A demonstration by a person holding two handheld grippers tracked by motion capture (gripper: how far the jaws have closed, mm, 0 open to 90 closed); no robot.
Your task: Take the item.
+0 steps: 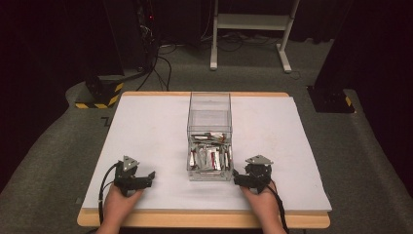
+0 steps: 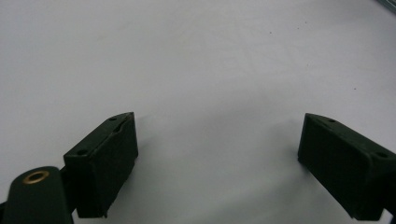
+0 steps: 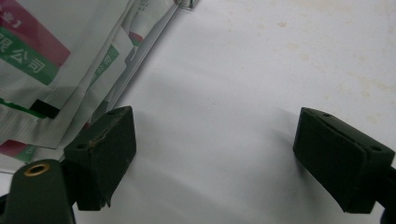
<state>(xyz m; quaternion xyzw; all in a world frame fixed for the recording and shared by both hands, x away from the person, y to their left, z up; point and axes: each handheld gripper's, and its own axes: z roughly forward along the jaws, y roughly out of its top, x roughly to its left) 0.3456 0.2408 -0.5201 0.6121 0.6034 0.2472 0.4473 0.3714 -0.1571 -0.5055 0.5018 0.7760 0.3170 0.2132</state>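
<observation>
Both grippers are rested low on the white tabletop (image 1: pixel 146 126), near its front edge, each held from below by a hand. On the left, the left gripper (image 1: pixel 146 179) is seen well apart from the clear box (image 1: pixel 210 117), with its jaws pointed toward the box; in the left gripper view (image 2: pixel 217 154) the jaws are spread wide, and nothing but bare white surface is seen between them. On the right, the right gripper (image 1: pixel 237 179) is placed just beside the box's front right corner — its jaws are likewise held wide apart in the right gripper view (image 3: pixel 215 154), with nothing between them. The box stands upright at the middle of the tabletop; its front half is loaded with small packets (image 1: pixel 209 157), white with red and green print. Those packets (image 3: pixel 56 70) are seen close behind the left-hand jaw in the right gripper view — whether the jaw touches the box cannot be told.
</observation>
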